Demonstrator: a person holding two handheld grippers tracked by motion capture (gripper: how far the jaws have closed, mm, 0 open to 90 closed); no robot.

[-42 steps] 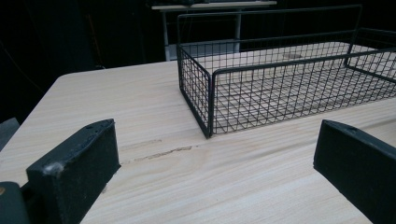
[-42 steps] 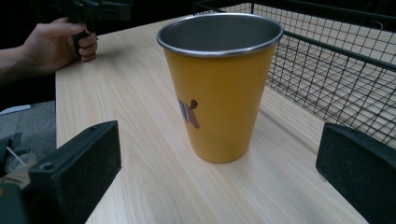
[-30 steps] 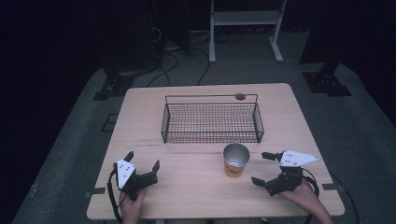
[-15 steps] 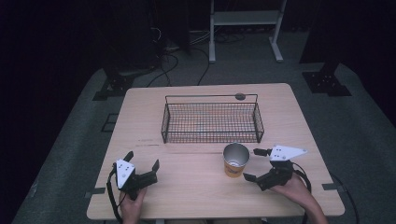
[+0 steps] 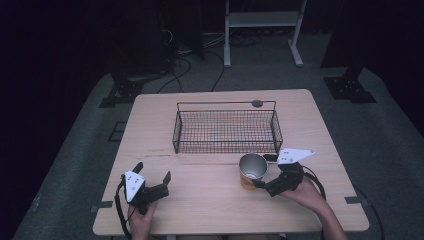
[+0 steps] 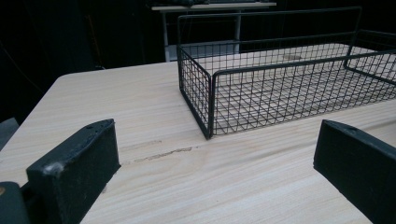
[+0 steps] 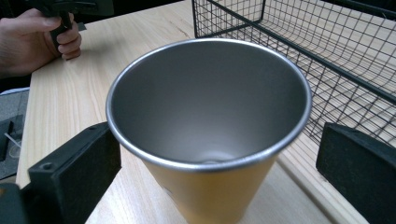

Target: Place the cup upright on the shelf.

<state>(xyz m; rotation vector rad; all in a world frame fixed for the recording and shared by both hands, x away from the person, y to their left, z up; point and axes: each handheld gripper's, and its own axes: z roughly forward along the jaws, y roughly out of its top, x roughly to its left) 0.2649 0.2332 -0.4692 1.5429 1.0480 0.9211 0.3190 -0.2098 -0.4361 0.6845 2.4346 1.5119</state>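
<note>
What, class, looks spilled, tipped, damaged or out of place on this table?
Nothing stands out. The cup stands upright and empty between the open right gripper fingers; the wire basket sits square on the table. The open left gripper rests apart.

Our two grippers are matte black: left gripper (image 5: pixel 152 181) and right gripper (image 5: pixel 264 172) each carry a white three-cornered plate, blocky screw-holed jaws and a black cable.
</note>
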